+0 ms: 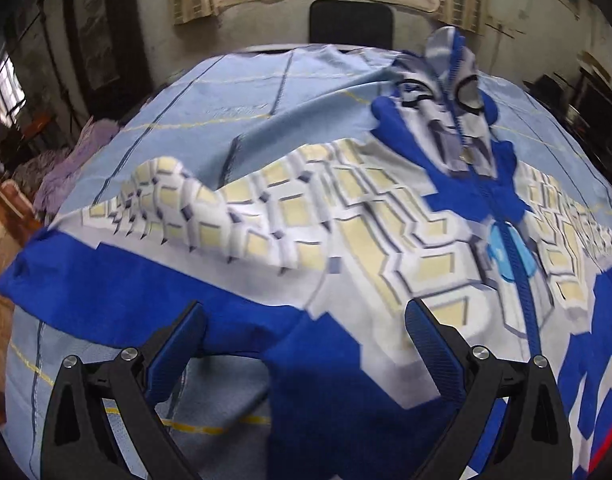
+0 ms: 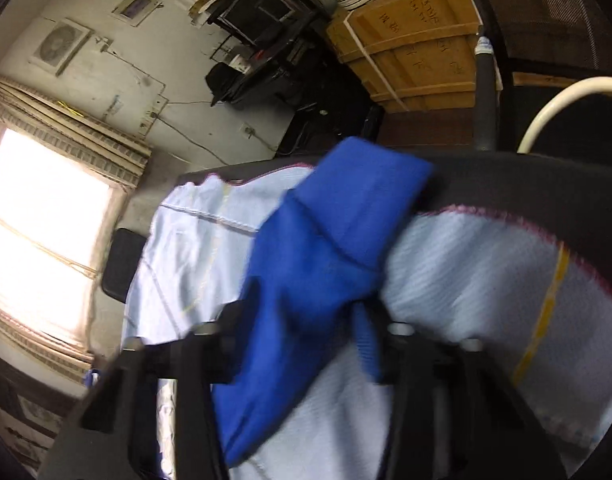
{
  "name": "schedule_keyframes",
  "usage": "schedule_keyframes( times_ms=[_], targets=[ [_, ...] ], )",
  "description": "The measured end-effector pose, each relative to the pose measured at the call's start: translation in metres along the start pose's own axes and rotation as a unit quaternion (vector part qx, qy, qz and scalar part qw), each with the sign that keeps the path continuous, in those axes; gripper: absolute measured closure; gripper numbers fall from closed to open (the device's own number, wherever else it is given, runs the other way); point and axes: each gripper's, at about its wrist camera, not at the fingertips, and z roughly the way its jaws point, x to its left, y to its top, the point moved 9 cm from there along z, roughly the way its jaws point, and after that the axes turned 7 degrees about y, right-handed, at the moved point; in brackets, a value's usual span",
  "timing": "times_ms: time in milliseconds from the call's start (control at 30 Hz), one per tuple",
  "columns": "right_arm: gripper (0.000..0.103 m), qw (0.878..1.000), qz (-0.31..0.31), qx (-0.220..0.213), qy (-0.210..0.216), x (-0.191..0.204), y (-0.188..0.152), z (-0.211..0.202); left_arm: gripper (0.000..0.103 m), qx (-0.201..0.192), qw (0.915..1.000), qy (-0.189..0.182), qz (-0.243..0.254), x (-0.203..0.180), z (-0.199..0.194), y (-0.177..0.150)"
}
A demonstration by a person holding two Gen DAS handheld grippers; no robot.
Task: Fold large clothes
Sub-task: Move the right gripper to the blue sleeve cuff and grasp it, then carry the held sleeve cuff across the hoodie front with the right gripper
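Item: printed zip costume (image 1: 345,216), spread flat on a pale blue sheet (image 1: 234,92), fold in preparation.

Right gripper (image 2: 298,332): 2 fingers narrowed onto a blue sleeve cuff (image 2: 345,216), cloth between them; grip looks seated. Left gripper (image 1: 306,320): fingers wide, empty, hovering over the blue underarm fabric. Judgement: pinch the left sleeve edge cleanly, then carry both sleeves inward together, keeping the fabric taut.

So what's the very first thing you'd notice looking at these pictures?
The big costume jumps out: blue, white and pale yellow, spread across a light blue sheet, with a masked face at its top. In the left wrist view, the left gripper hangs open just above its blue part. In the right wrist view, a blue sleeve lies between the right gripper's fingers.
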Motion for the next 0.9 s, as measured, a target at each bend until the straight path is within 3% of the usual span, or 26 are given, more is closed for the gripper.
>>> schedule_keyframes(
  times_ms=[167,300,467,633,900],
  targets=[
    [0.095,1.0,-0.008,0.012,0.025,0.007,0.001,-0.001,0.003,0.002,0.9996,0.002,-0.027,0.016,0.001,0.004],
    [0.097,0.992,-0.112,0.001,0.054,0.054,-0.01,-0.015,0.004,0.001,0.9982,0.004,-0.059,0.035,0.0,0.008],
    [0.097,0.971,-0.221,0.02,0.085,0.122,-0.05,-0.024,0.004,0.019,0.9949,-0.021,-0.097,0.048,0.001,0.008],
    [0.097,0.95,-0.286,0.059,0.114,0.173,-0.1,-0.026,0.004,0.01,0.9955,-0.024,-0.091,0.048,-0.005,0.009],
    [0.097,0.905,-0.375,0.144,0.141,0.218,-0.21,-0.021,0.003,0.008,0.996,-0.035,-0.082,0.044,-0.01,0.008]
  ],
)
